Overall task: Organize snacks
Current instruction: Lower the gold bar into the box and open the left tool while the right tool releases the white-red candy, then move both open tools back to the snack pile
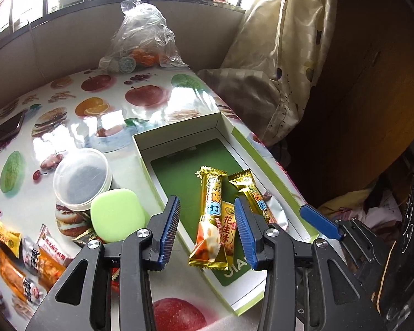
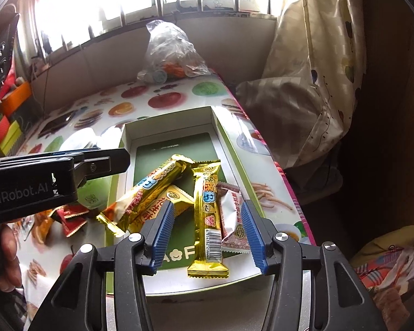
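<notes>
Both my left tongs [image 1: 207, 229] and right tongs [image 2: 207, 233] hang spread and empty over the box [image 1: 176, 135]; loose snacks [image 1: 27, 251] lie leftward on the desk [image 1: 157, 110], nearer my left.

— What can't you make out from here?

— On my left camera the snack packets [image 1: 27, 259] by the tabletop's [image 1: 157, 110] near edge run off the frame, and my own jaws cover the lower end of the box [image 1: 234, 295].

— And the right camera?

— The window [image 2: 102, 2] is blown out white. A hand [image 2: 9, 259] at the left edge is blurred and cut off. I can't tell what's inside the plastic bag [image 2: 174, 52].
</notes>
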Demonstrator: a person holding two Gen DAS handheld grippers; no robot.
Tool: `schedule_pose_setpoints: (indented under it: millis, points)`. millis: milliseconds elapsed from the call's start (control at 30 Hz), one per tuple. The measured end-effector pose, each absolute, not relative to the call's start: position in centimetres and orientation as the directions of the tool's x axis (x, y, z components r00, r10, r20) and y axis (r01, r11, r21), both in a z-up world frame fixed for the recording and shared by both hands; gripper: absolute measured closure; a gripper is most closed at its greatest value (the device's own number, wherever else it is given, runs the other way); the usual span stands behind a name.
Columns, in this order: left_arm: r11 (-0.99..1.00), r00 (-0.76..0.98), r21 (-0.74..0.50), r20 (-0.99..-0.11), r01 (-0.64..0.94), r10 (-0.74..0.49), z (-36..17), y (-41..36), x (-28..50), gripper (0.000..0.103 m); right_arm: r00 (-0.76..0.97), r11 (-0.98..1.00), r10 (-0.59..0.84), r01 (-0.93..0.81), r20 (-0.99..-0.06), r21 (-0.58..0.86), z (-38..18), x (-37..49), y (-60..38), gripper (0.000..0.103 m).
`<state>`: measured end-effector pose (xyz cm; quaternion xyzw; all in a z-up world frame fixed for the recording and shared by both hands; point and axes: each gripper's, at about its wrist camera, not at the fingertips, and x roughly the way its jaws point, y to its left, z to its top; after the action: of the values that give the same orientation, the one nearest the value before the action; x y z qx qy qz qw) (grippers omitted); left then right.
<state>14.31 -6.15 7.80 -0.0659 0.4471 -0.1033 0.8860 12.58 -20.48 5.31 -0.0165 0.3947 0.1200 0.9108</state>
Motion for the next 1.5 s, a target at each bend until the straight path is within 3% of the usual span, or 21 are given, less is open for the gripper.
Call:
schedule_pose_setpoints:
  millis: [967,1500]
  points:
    - [0.969,0.623,-0.205,-0.778,-0.135,-0.078,6.6,6.3,5.8,0.061,0.606,0.897,0.385,-0.424,-0.696,0.128,6.1,9.2,-11.6,0.053]
    - [0.927,0.56,-0.19,-0.828,-0.325,0.026,3.0,14.1,2.9,0.061,0.488,0.829,0.422,-0.548,-0.764,0.107,2.2,9.3,-5.2,0.053]
